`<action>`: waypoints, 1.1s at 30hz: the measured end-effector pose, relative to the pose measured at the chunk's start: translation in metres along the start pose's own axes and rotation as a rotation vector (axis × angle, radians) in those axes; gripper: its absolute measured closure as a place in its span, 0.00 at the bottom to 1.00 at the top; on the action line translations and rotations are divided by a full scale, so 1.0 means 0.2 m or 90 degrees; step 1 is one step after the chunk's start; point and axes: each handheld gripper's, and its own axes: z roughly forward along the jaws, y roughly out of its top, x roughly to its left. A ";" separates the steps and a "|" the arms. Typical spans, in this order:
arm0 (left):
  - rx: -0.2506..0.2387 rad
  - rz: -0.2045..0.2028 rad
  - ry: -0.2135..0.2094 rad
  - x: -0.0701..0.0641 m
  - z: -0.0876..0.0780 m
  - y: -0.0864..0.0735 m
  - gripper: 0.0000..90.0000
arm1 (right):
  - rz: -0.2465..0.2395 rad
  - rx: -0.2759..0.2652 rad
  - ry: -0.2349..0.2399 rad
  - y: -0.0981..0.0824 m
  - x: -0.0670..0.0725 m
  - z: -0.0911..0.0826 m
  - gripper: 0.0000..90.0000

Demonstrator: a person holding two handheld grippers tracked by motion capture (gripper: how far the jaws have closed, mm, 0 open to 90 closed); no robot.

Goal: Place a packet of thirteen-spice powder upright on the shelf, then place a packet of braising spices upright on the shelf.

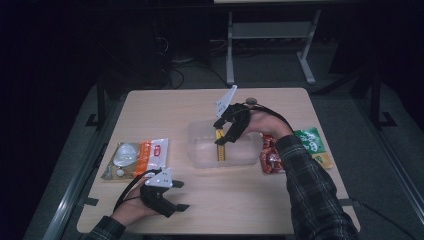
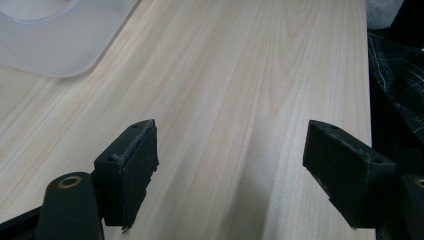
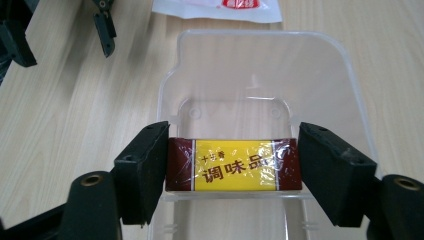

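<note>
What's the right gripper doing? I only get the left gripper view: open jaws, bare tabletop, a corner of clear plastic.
Observer: The right gripper is shut on a yellow and maroon packet, with a pad on each short end.
Operator: Where is that relative to the plastic thing?
Observer: Over the clear plastic container. In the high view the packet hangs upright above its middle.
Operator: What else is on the table?
Observer: A white and orange packet lies left of the container. A red packet and a green packet lie to its right, partly under the person's sleeve.
</note>
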 end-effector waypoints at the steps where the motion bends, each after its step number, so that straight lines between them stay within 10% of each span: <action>1: 0.000 0.000 0.000 0.00 0.00 0.00 0.24 | 0.003 -0.005 -0.004 0.00 0.00 -0.01 0.31; 14: -0.005 -0.002 -0.001 0.00 0.00 0.01 0.24 | 0.089 -0.089 -0.116 -0.02 0.14 -0.21 0.22; 33: -0.010 -0.005 0.001 -0.01 0.00 0.01 0.24 | 0.163 -0.086 -0.162 -0.21 0.54 -0.13 0.20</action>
